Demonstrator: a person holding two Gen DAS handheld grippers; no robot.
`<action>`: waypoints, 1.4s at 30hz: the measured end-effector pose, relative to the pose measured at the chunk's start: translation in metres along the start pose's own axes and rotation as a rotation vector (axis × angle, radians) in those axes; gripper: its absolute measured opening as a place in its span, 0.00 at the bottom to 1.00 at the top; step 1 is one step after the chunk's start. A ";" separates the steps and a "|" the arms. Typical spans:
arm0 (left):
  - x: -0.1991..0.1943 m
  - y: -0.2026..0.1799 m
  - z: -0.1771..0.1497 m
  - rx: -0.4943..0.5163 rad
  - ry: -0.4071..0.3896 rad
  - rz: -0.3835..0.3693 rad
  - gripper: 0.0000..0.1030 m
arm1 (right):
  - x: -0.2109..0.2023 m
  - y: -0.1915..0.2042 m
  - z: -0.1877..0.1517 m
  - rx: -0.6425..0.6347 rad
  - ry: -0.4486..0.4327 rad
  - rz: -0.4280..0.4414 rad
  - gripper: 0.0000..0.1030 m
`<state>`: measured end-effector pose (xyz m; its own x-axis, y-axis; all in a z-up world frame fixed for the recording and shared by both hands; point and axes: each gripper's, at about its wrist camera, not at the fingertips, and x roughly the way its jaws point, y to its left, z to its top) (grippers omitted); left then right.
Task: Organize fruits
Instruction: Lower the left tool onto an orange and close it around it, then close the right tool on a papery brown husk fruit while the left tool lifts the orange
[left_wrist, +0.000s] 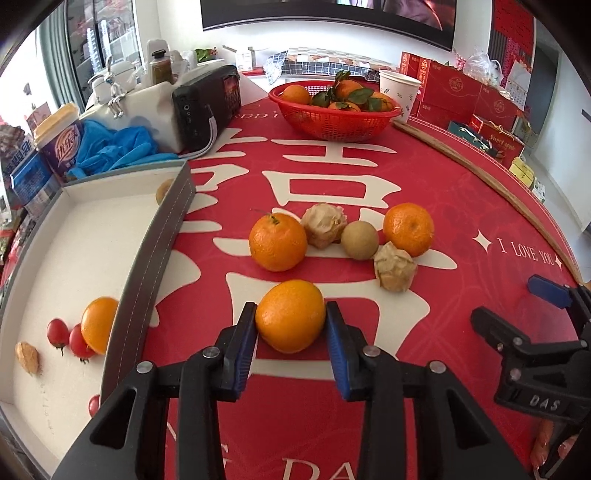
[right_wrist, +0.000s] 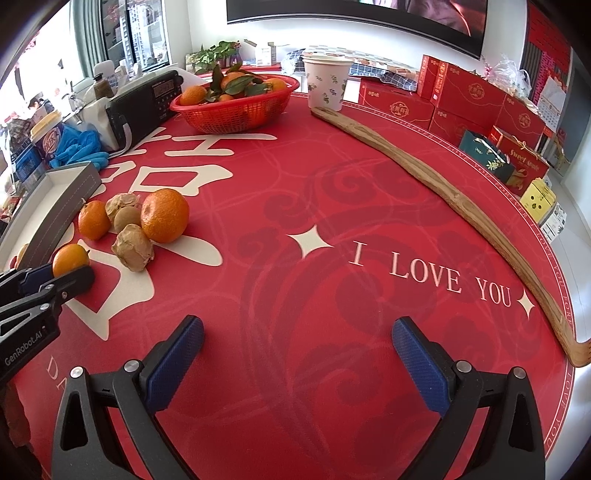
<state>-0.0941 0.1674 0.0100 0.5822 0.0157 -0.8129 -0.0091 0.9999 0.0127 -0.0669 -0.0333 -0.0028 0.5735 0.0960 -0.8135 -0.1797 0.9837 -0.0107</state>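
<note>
Sitting between the blue pads of the left gripper (left_wrist: 290, 325), clenched on both flanks: one orange (left_wrist: 290, 315), on the red tablecloth (left_wrist: 443, 206), long axis running pad to pad. Right gripper (right_wrist: 297, 352): released, jaws wide, nothing between, well apart from the orange; the left is plainly the nearer. Grey-walled tray (left_wrist: 155, 254), just left of the orange: holds another orange, cherry tomatoes, a walnut. Beyond the orange: a loose cluster of fruit. Farther still, red basket (left_wrist: 332, 118): leafy tangerines.
</note>
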 end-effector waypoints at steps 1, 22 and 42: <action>0.002 -0.001 0.002 0.003 -0.009 -0.004 0.40 | 0.000 0.003 0.000 -0.008 0.000 0.006 0.99; -0.023 0.032 -0.035 -0.085 -0.056 0.014 0.37 | 0.015 0.093 0.035 -0.156 -0.036 0.210 0.53; -0.049 0.031 -0.027 -0.059 -0.161 -0.072 0.19 | -0.007 0.070 0.038 -0.016 -0.096 0.346 0.24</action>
<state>-0.1443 0.1974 0.0345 0.7057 -0.0512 -0.7067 -0.0081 0.9967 -0.0803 -0.0529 0.0410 0.0240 0.5488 0.4379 -0.7121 -0.3885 0.8878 0.2465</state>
